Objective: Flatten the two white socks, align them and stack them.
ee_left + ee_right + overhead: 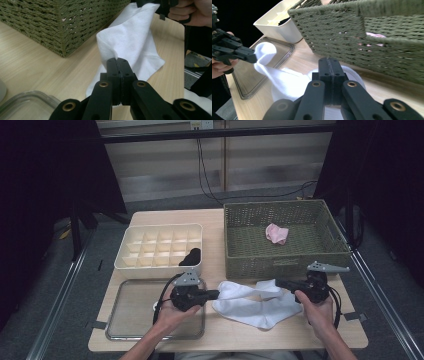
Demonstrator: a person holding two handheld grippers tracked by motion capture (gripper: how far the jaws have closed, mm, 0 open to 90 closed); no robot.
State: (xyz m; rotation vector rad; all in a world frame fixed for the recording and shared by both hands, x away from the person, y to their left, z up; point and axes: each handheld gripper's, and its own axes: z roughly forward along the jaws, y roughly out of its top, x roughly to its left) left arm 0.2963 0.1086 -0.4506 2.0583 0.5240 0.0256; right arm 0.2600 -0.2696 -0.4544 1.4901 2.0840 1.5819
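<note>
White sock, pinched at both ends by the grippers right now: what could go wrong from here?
1. The left gripper pinches only a thin edge of the white sock; a pull could slip it free.
2. The right gripper works close to the woven basket; it might bump the wall or snag the weave.
3. A second layer of white fabric lies under the held one; lifting may drag it along, towards the table edge.

overhead looking down, two close tongs-mounted views, sharing the basket [235, 247]

White sock [255, 307], olive woven basket [287, 262], pink cloth [276, 233].
</note>
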